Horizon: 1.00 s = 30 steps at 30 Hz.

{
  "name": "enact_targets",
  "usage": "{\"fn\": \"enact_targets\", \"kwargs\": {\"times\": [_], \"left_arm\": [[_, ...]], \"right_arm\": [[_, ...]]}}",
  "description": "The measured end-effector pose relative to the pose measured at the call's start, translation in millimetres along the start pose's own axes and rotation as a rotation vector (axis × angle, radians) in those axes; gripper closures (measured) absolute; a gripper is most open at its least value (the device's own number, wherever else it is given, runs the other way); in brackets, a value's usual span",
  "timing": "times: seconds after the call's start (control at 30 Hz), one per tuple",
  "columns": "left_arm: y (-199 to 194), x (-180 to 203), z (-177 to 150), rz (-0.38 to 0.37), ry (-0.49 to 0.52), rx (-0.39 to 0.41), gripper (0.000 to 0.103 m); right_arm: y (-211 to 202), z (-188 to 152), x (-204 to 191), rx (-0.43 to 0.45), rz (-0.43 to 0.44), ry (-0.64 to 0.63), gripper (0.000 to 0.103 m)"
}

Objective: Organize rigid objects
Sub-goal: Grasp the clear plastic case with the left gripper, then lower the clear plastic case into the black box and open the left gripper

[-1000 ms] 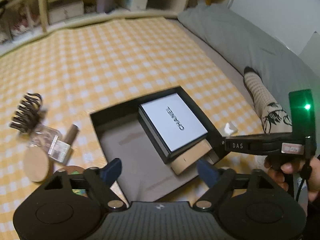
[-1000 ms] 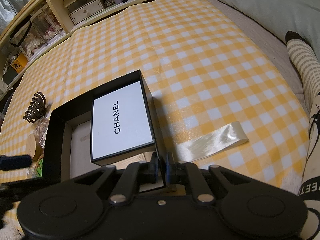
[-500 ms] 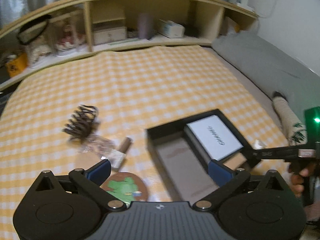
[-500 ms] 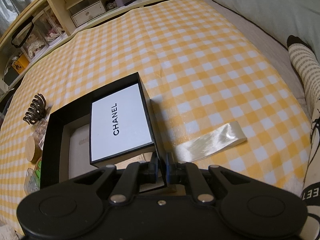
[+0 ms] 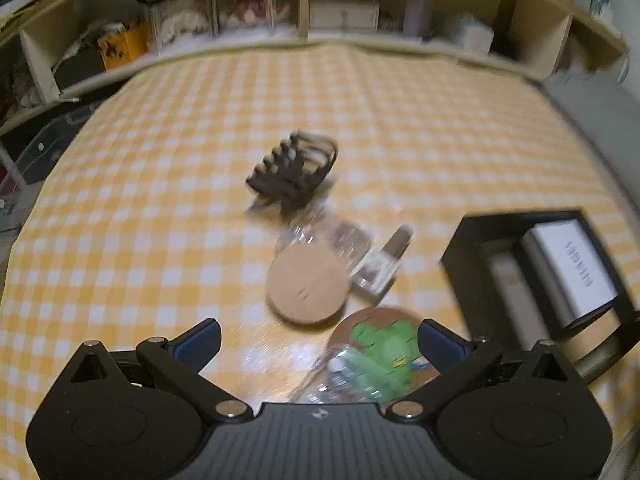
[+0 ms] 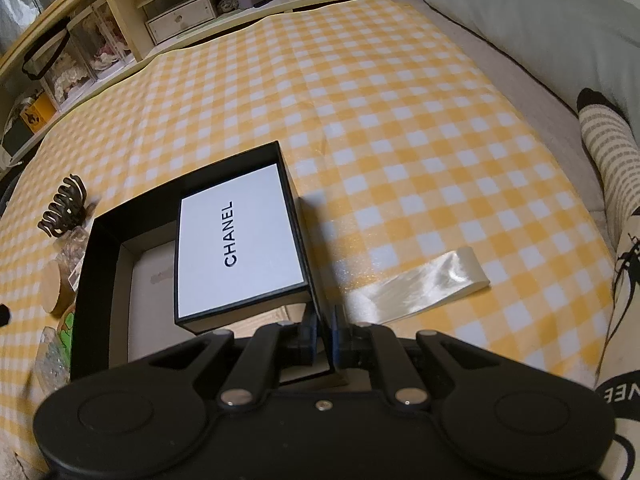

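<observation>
Several small things lie bunched just ahead of the left gripper point(image 5: 320, 342), and that crowding is the main hazard. Its jaws stand spread as wide as they go, with nothing between them. Nearest to it are a green-printed round piece point(image 5: 384, 344) and a crinkled clear packet point(image 5: 340, 376) lying partly over it; a wide closing here could catch both at once, or let the slick packet slide out. Just beyond, the cork disc point(image 5: 307, 283) touches a small glass bottle point(image 5: 380, 266), so a nudge to either would likely shove the other or roll the bottle across the checked cloth point(image 5: 200, 152). Farther off sits the dark hair claw point(image 5: 294, 172), whose teeth could snag (the view is blurred, so details are uncertain).

The right gripper point(image 6: 323, 338) has its jaws pinched on the near wall of the black box point(image 6: 100, 280), which holds a white-lidded case point(image 6: 240, 240); a pull or a twist there could tip the box and slide the case.

Both grippers point steeply down at the cloth. A pale ribbon strip point(image 6: 420, 284) lies beside the box, a striped sock point(image 6: 608, 148) farther right.
</observation>
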<state>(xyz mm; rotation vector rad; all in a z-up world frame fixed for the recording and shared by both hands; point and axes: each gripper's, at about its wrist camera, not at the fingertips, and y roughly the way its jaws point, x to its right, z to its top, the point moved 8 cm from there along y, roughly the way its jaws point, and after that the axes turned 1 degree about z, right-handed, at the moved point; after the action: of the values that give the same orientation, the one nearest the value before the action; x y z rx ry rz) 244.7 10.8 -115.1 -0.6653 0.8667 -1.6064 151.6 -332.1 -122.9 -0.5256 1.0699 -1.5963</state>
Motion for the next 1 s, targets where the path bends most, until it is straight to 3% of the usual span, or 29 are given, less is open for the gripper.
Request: {"fn": "enact_targets", "kwargs": {"times": [0.33, 0.5, 0.63, 0.83, 1.0], "left_arm": [[23.9, 23.2, -33.7, -0.111, 0.313, -0.115, 0.000], [31.4, 32.1, -45.2, -0.119, 0.399, -0.130, 0.000], [38.7, 34.5, -49.6, -0.112, 0.430, -0.144, 0.003], [41.5, 32.6, -49.5, -0.169, 0.389, -0.188, 0.026], [36.3, 29.3, -45.2, -0.173, 0.344, -0.195, 0.027]], "right_arm": [[4.6, 2.3, -2.0, 0.000, 0.005, -0.007, 0.096], [4.8, 1.6, -3.7, 0.000, 0.014, -0.016, 0.096], [4.5, 1.2, -3.5, -0.001, 0.019, -0.022, 0.096], [3.5, -0.5, -6.6, -0.002, 0.040, -0.035, 0.096], [4.4, -0.3, -8.7, -0.005, 0.052, -0.043, 0.096]]}}
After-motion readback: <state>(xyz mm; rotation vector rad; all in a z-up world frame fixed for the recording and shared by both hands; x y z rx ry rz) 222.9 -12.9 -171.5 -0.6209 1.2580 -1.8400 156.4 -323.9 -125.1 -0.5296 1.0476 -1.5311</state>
